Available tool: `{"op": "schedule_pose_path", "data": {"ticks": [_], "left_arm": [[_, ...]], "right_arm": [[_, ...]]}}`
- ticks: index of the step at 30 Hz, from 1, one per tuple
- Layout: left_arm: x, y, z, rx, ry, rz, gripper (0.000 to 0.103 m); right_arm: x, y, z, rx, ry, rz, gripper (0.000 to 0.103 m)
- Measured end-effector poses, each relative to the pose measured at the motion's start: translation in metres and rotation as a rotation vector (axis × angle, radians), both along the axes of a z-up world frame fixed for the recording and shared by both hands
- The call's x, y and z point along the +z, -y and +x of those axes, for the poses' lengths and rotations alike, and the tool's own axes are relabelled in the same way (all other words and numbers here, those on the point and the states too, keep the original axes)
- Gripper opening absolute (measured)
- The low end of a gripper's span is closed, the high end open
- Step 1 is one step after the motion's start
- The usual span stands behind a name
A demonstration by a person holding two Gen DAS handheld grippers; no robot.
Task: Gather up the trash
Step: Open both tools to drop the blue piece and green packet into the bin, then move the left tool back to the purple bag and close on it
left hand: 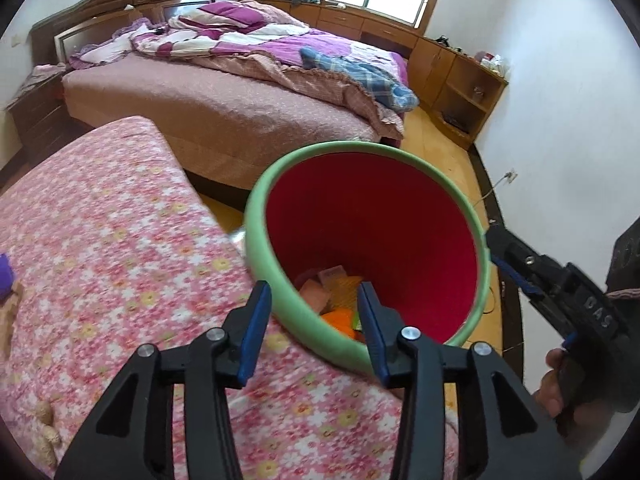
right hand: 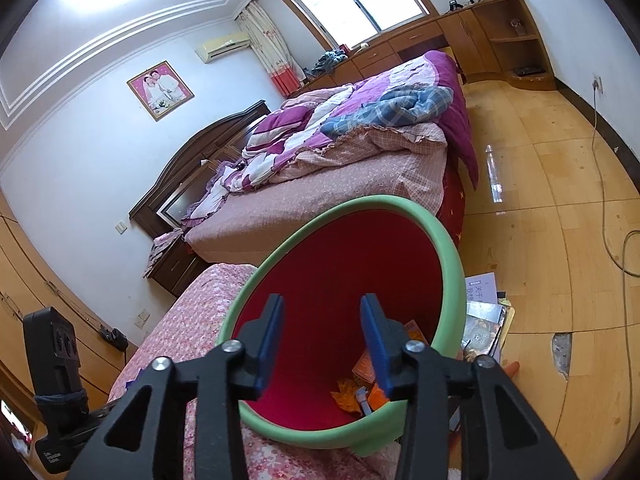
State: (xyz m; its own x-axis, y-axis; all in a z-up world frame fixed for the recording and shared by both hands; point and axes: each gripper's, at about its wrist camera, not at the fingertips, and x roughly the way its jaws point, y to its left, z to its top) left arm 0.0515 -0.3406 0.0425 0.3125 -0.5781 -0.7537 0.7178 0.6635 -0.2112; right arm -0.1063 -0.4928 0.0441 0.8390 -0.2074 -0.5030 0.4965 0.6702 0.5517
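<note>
A round bin with a green rim [left hand: 260,204] and a red inside stands at the edge of a pink floral cover [left hand: 100,240]. Orange wrappers and paper scraps [left hand: 332,292] lie at its bottom, also visible in the right wrist view as trash [right hand: 360,384]. My left gripper [left hand: 315,286] is open and straddles the near rim, one finger outside and one inside, neither pad pressing on it. My right gripper [right hand: 323,299] is open over the bin's mouth [right hand: 448,240] with nothing between its fingers. The left wrist view shows the right gripper [left hand: 496,250] at the bin's right rim.
A big bed with a purple quilt [left hand: 248,40] stands behind the bin. Wooden cabinets [left hand: 452,64] line the window wall. Magazines [right hand: 484,308] lie on the wood floor right of the bin, and a cable [right hand: 612,220] runs along it. A purple object [left hand: 5,272] sits on the cover.
</note>
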Motion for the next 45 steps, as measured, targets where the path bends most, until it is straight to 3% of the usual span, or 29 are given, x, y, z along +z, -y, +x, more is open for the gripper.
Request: {"op": "schedule_pose_path", "data": {"ticks": [6,10,15,23,26,29,34,45], "left_arm": [[0.005,-0.029,0.008,0.072,0.001,0.012,0.047],[0.013,-0.055,0.019,0.140,0.018,0.014,0.055],[0.024,-0.089,0.035,0.217,0.017,0.009,0.055],[0.031,-0.147,0.062,0.353,0.042,0.053,0.056],[0.031,-0.167,0.075,0.413,0.056,0.073,0.063],[0.025,-0.186,0.091,0.474,0.050,0.094,0.074],[0.009,-0.206,0.116,0.532,0.027,0.108,0.075],[-0.031,-0.222,0.172,0.642,-0.027,0.094,0.082]], "right_arm": [[0.010,-0.012,0.001,0.020,-0.003,-0.014,0.060],[0.018,-0.025,0.004,0.041,-0.004,-0.031,0.070],[0.029,-0.042,0.009,0.060,-0.011,-0.059,0.072],[0.035,-0.070,0.026,0.100,-0.045,-0.082,0.086],[0.036,-0.081,0.039,0.135,-0.062,-0.098,0.089],[0.036,-0.093,0.054,0.175,-0.078,-0.125,0.092],[0.033,-0.109,0.080,0.226,-0.095,-0.139,0.097],[0.010,-0.118,0.116,0.257,-0.146,-0.110,0.097]]}}
